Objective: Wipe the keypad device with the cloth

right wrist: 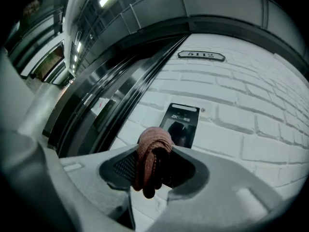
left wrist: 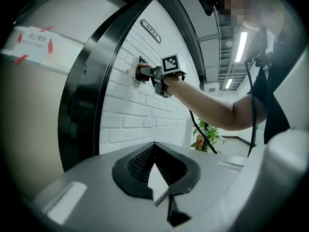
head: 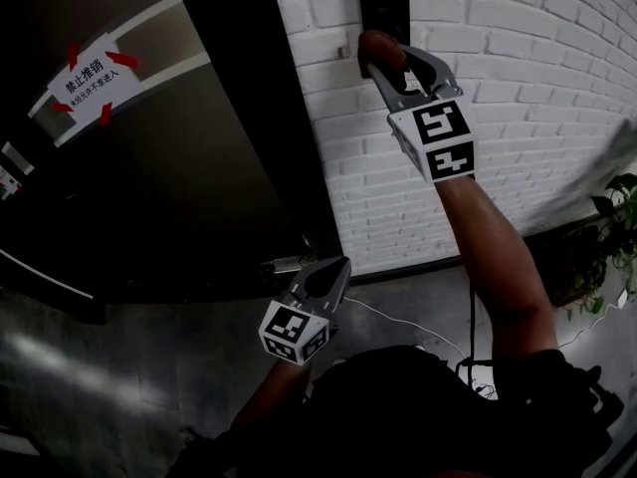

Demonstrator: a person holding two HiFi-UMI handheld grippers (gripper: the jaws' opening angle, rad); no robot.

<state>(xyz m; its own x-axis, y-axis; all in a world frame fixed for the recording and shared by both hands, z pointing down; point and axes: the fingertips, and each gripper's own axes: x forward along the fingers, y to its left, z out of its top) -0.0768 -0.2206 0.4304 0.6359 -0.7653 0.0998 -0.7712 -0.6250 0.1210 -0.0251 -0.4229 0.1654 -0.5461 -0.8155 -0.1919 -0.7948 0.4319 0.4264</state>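
Right gripper [head: 390,68] is clamping a bunched reddish cloth [head: 381,48], holding it at the lower edge of the wall-mounted keypad device [head: 383,3] for wiping; left gripper [head: 333,272] is hanging idle, jaws together, empty.

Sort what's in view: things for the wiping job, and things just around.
Job: cloth; keypad device; right gripper, clamping the cloth.
Just around: left gripper, shut and empty; taped notice; potted plant; number plate.
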